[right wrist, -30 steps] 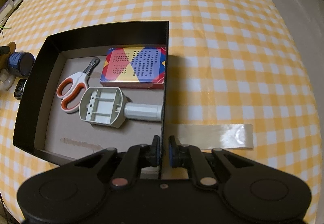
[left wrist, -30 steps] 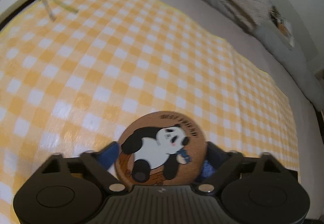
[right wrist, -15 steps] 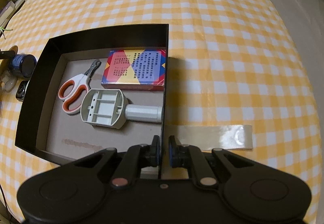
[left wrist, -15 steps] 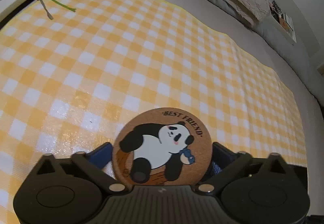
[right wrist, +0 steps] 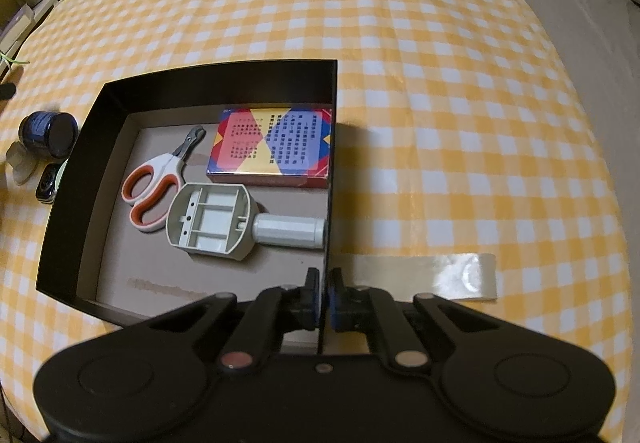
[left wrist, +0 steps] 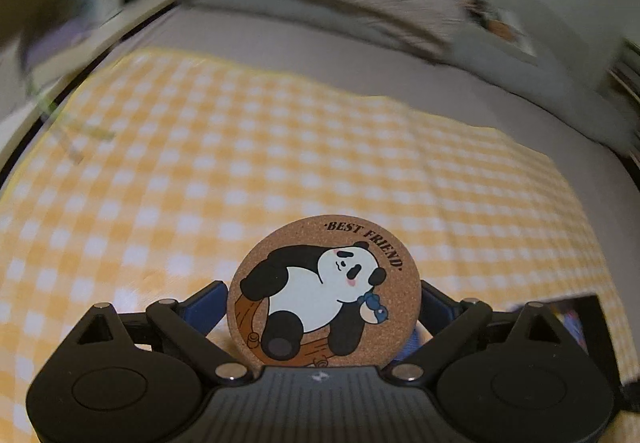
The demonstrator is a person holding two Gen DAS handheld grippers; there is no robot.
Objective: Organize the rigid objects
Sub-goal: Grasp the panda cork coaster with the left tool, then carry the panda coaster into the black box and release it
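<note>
So progress check: over on the left, outside the black box (right wrist: pixel 224 69), there's a dark blue jar (right wrist: pixel 49 133), a whitish thing under it and a small dark gadget just beside the box wall, all sitting on the checkered cloth (right wrist: pixel 440 43) and not yet sorted, I'd say. Inside the box it's looking decent: orange-handled clippers (right wrist: pixel 158 183) lying diagonal, tip pointing up toward the far wall, then a grey handled tool (right wrist: pixel 224 221) with its long axis running across the box, handle pointing right at the wall, and a colourful flat card box (right wrist: pixel 274 141) lying lengthwise along the far-right corner. The left gripper (left wrist: pixel 324 307) is pinching a round cork panda coaster (left wrist: pixel 324 291) by its edges, held up over the cloth, face toward the camera, panda's head tipped to the right. The right gripper (right wrist: pixel 324 295) is pressed together on the box's right wall, steadying it I guess. Coaster plus the stragglers remain.
</note>
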